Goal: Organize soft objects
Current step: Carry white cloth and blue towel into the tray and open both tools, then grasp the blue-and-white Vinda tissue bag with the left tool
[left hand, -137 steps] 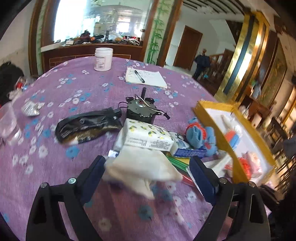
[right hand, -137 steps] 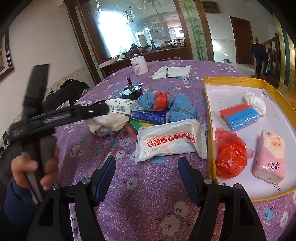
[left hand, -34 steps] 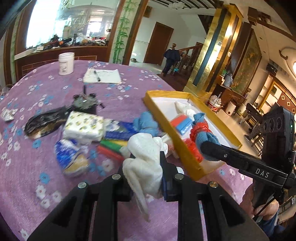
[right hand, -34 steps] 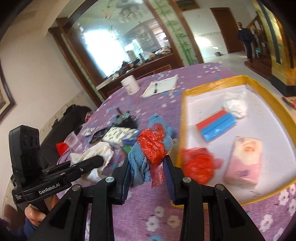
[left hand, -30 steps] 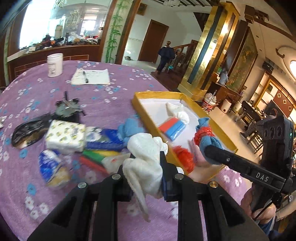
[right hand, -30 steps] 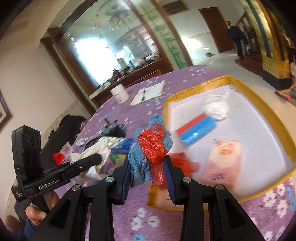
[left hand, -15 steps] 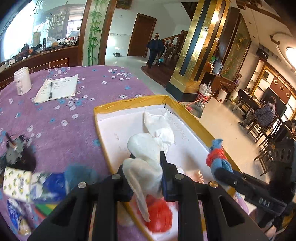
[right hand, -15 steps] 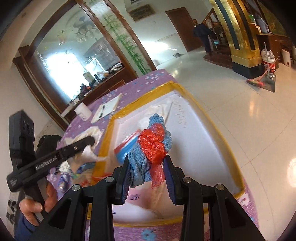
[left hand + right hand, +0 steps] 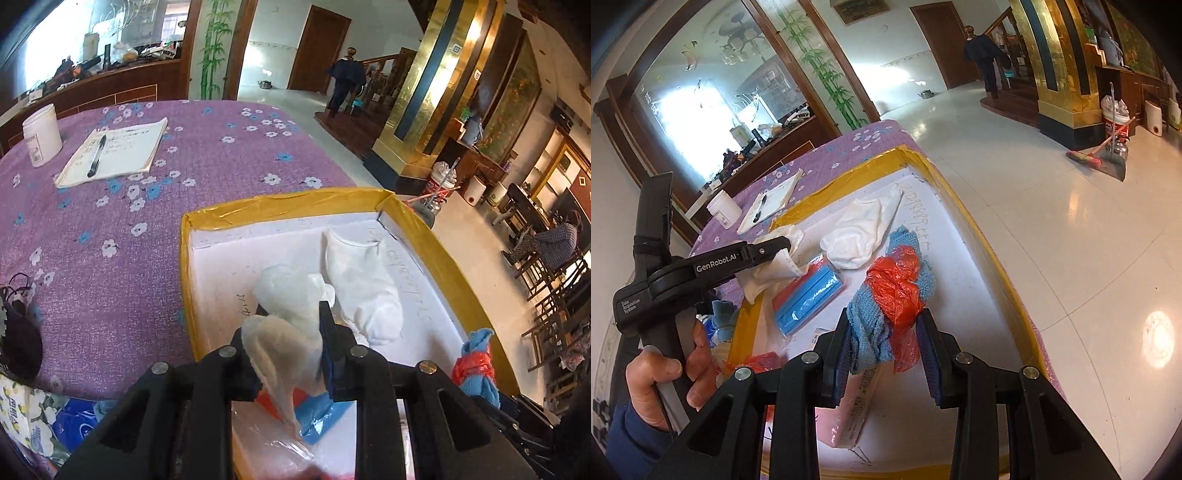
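Observation:
My left gripper [image 9: 288, 332] is shut on a crumpled white cloth [image 9: 284, 306], held above the near left part of the yellow-rimmed white tray [image 9: 280, 208]. In the right wrist view that left gripper [image 9: 783, 245] hangs over the tray's left rim [image 9: 748, 321] with its white cloth [image 9: 768, 269] drooping. My right gripper [image 9: 884, 332] is shut on a blue cloth bundle wrapped in red plastic [image 9: 894, 284], above the tray's middle. The same bundle [image 9: 474, 369] shows at the lower right of the left wrist view.
In the tray lie another white cloth [image 9: 860, 232], a red-and-blue pack [image 9: 807, 295], a pink tissue pack [image 9: 849, 410] and a red bag [image 9: 757, 363]. A notebook with pen [image 9: 114, 151], a white jar [image 9: 42, 134] and a lemon-print pack [image 9: 22, 417] lie on the purple tablecloth. Shiny floor lies beyond the tray's right rim.
Both grippers, open over the pile seconds ago, now grip their cloths. In the last second both carried them from beside the pile to above the tray.

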A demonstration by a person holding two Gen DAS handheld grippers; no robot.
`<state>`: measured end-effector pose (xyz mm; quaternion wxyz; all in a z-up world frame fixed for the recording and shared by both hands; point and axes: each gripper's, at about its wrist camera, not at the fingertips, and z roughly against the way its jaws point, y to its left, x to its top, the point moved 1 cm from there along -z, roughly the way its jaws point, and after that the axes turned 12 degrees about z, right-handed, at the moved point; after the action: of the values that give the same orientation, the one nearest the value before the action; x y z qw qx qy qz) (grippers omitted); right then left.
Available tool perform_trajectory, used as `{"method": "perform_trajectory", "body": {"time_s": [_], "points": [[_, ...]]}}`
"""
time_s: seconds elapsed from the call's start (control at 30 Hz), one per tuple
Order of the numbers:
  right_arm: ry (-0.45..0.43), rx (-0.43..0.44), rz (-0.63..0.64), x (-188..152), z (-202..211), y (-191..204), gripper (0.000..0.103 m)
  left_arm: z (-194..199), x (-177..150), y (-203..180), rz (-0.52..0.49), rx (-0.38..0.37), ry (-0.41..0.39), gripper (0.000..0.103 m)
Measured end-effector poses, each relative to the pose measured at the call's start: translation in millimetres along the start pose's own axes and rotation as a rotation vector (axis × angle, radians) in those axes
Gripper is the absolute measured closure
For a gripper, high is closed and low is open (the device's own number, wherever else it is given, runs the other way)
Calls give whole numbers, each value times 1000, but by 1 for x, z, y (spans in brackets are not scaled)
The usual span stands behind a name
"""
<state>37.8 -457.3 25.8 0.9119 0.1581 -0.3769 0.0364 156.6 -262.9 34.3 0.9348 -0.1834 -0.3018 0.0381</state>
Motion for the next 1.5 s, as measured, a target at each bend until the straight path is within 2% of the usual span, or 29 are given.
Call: {"method": "perform_trajectory", "body": {"time_s": [0.03,0.1,0.2,0.33,0.43,0.77,0.97,1.17,1.23,1.3,1.37,1.5], "points": [[-4,2,1,0,1,-1,63,-1,0,1,8,1,-1,77],[-1,10,1,1,-1,2,61,-1,-1,2,25,-7,-1,60],[-21,19,-3,2,4,3,54,4,0,4,48,-19,-18,49],[-55,5,1,1,15,8,46,14,1,4,52,-42,-24,49],[-89,10,-1,1,27,13,44,25,0,5,50,-60,-36,49],[-142,86,34,-3,56,47,39,59,-10,7,30,-117,-51,48],[-125,153,106,-15,55,85,37,94,-34,24,29,-157,-59,45],[-100,184,171,-25,49,117,34,141,-77,77,44,-148,-83,41],[-88,194,189,-28,45,128,34,157,-90,100,53,-110,-108,38],[-77,201,210,-31,40,140,34,172,-102,126,76,-53,-135,29],[-61,217,224,-34,34,152,34,183,-110,156,134,-12,-151,28],[-24,243,264,-43,20,177,34,187,-111,209,276,20,-149,28]]}}
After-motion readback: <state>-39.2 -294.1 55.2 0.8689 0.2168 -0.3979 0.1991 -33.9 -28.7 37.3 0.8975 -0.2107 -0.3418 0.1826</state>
